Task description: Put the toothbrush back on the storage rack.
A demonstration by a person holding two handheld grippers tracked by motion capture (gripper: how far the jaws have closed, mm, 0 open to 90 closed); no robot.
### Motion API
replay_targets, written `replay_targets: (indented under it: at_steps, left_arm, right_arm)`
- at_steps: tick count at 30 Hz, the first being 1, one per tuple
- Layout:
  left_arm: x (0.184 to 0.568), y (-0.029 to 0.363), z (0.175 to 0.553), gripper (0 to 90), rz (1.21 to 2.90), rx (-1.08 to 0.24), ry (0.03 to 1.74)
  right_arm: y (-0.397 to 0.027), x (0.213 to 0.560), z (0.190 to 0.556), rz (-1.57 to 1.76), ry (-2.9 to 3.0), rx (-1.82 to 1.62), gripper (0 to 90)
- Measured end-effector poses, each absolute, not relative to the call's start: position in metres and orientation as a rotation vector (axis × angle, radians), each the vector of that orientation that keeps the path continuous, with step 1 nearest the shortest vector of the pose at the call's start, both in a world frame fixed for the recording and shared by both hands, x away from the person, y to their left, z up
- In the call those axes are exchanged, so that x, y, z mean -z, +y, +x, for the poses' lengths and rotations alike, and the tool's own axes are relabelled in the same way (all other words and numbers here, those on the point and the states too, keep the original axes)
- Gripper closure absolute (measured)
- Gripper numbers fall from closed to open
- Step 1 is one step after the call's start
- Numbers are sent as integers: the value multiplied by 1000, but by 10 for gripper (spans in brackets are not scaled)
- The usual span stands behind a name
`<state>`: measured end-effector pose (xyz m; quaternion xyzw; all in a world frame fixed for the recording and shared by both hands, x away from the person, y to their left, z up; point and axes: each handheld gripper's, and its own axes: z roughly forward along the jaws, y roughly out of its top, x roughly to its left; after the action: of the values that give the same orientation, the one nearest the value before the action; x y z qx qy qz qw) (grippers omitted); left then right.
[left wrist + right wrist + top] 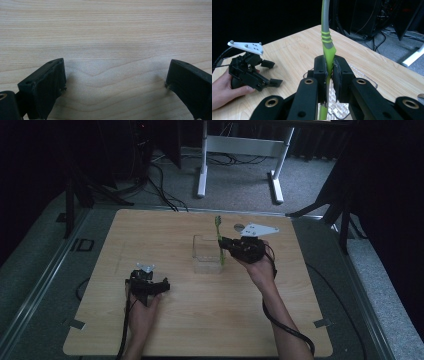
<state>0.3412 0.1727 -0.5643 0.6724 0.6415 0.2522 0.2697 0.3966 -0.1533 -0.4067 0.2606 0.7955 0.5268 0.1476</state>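
So the left gripper [148,285] is sitting nearest on the pale wooden bench [200,330], jaws spread wide with nothing between them, just idling. Further out, the right gripper [226,243] is clamping tight on a green and grey plastic toothbrush [327,45], holding it upright with its lower end dipping into the clear square plastic container [206,254] at mid-bench. Nothing else seems to be lying in that container. My worry: the container is looking light, so a tilted toothbrush could be catching the wall and tipping or dragging it.
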Motion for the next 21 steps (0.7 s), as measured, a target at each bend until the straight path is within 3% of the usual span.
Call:
replay_targets:
  at_steps: [21]
  left_arm:
    - [564, 173, 341, 30, 1812, -680, 1729]
  right_arm:
    - [-152, 411, 403, 810, 2249, -1539, 817]
